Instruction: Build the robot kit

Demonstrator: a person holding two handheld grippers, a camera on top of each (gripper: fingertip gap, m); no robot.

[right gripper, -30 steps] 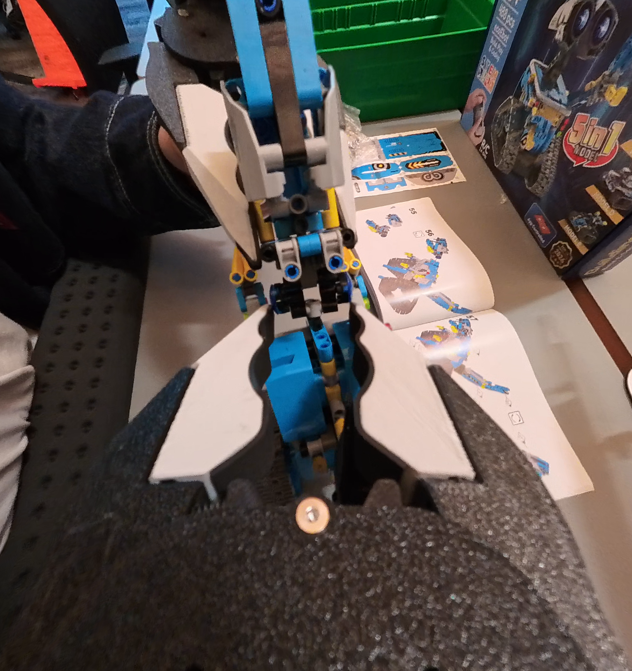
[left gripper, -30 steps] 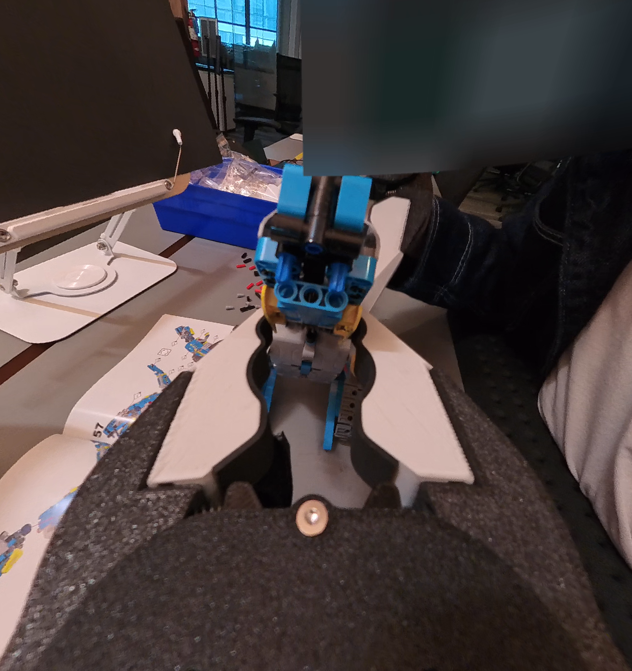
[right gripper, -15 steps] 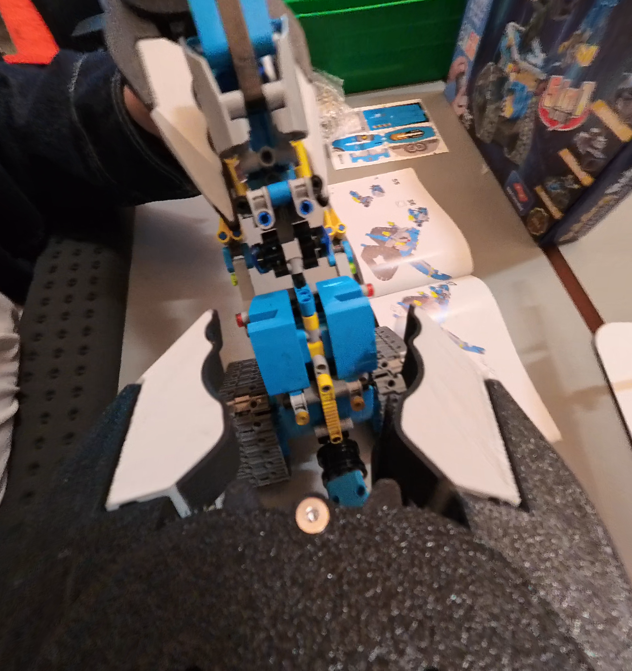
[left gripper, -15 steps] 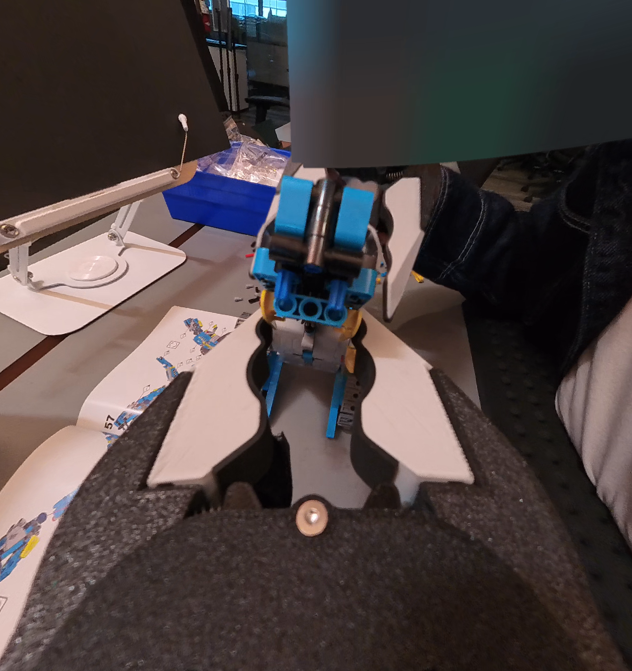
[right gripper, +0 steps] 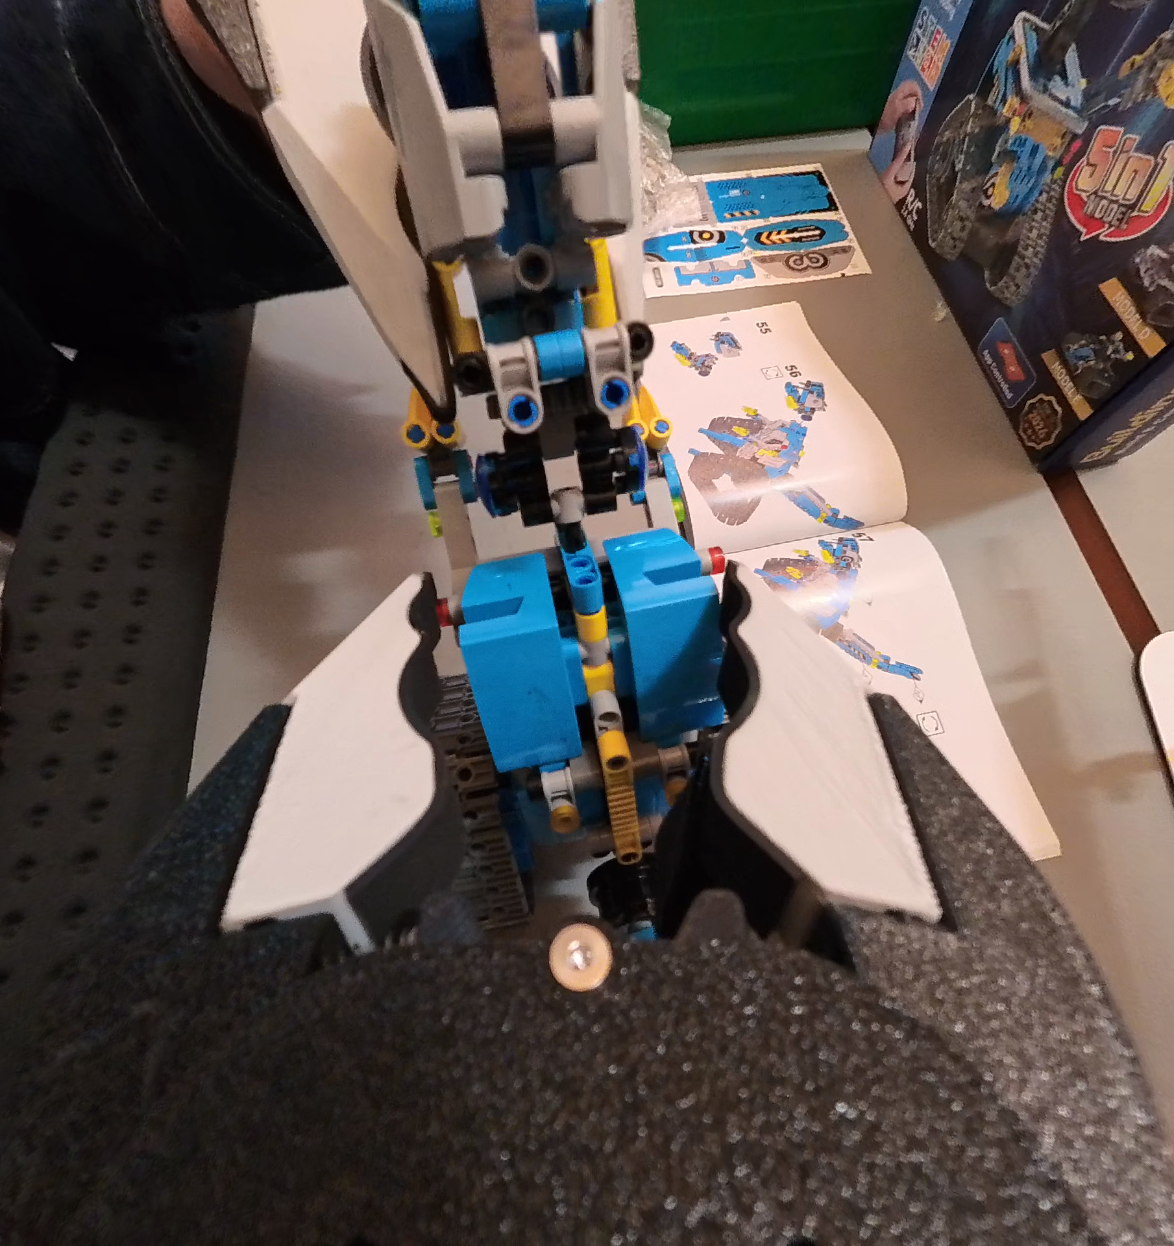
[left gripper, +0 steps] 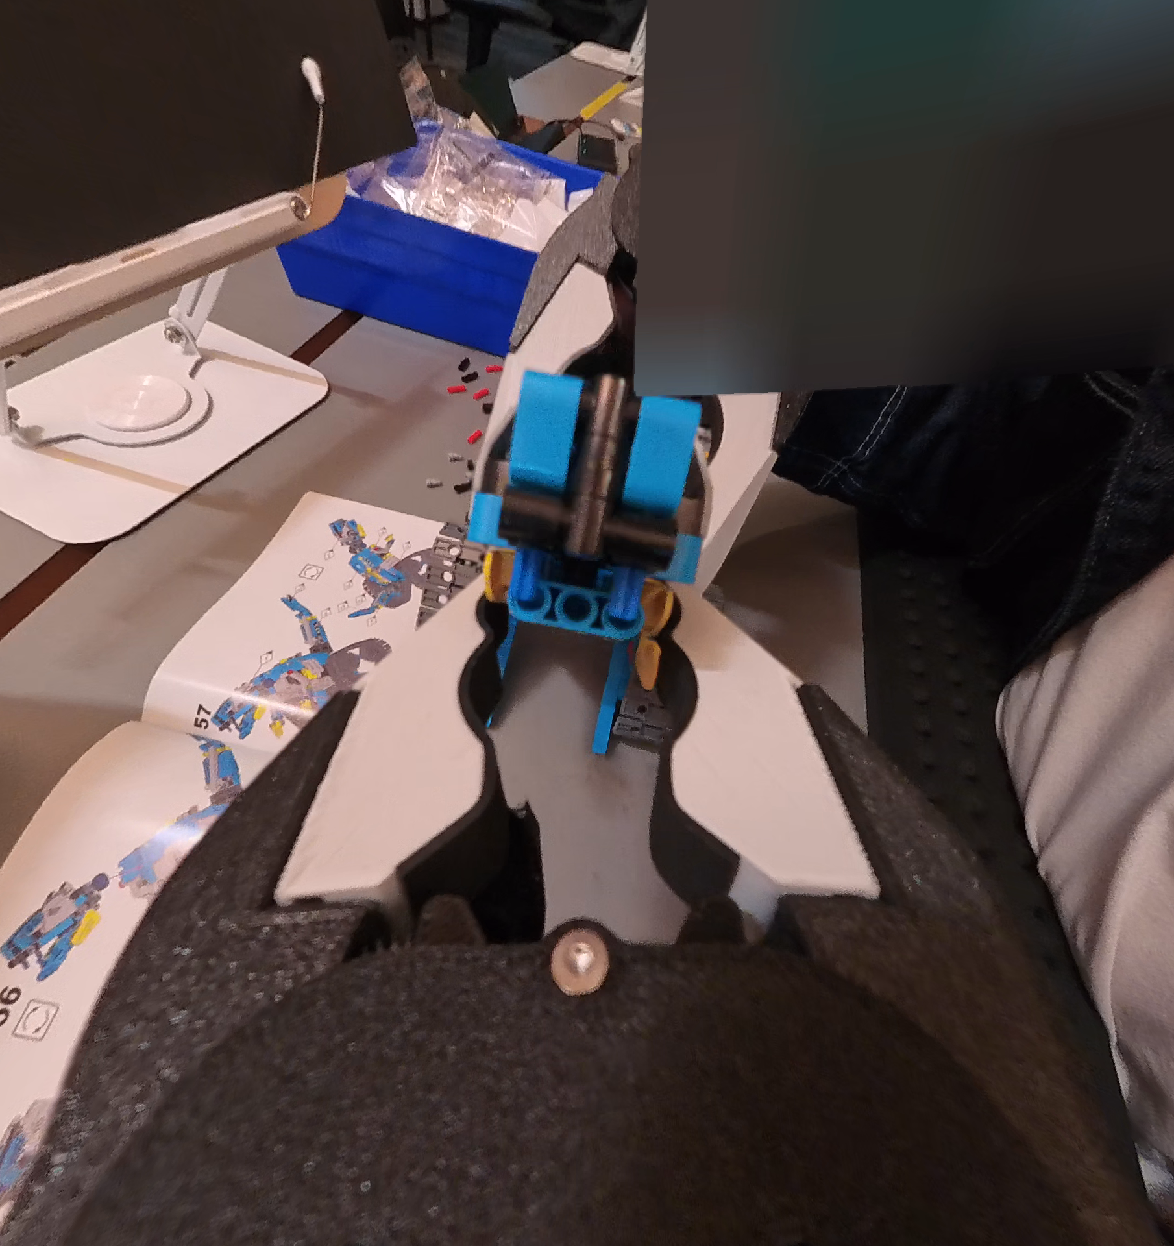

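Left gripper [left gripper: 574, 607] closing on the upper end of the blue brick model [right gripper: 591, 634], fingers touching it. Right gripper [right gripper: 574, 586] spreading wide around the model's blue body, tips alongside it, grip uncertain. Model standing on the grey table [right gripper: 328, 499], beside the open instruction booklet [right gripper: 820, 472].

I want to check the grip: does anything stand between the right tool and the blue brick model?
Nothing visible. The right tool directly flanks the two blue blocks of the brick model; the left tool grips its other end.
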